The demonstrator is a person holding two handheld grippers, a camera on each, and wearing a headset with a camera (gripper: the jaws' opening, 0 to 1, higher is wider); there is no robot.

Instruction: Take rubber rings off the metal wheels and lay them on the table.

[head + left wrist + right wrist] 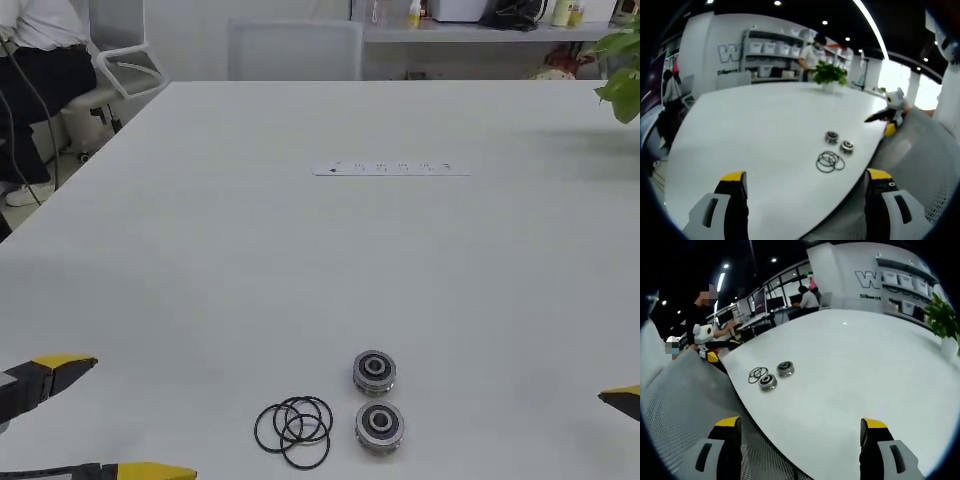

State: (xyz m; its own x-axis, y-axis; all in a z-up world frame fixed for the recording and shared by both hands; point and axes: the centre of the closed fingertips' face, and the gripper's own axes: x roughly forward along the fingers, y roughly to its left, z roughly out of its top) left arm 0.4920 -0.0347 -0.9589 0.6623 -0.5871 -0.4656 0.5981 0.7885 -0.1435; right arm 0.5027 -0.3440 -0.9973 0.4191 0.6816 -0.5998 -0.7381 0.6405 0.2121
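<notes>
White table [300, 250] spreads before my jaws; left gripper [806, 175] and right gripper [800, 422] both gape, empty. Rubber rings [829, 161] lie loose just beside two metal wheels [831, 136], well ahead of both.

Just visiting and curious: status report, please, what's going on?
Left gripper open, right gripper open, both empty. Rubber rings piled on table beside two metal wheels. Nothing in the way.

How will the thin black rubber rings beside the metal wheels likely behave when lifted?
The thin black rubber rings look wire-thin, so probably light and floppy. They overlap in a heap, so lifting one may drag others. Lying flat, they seem unlikely to roll.
</notes>
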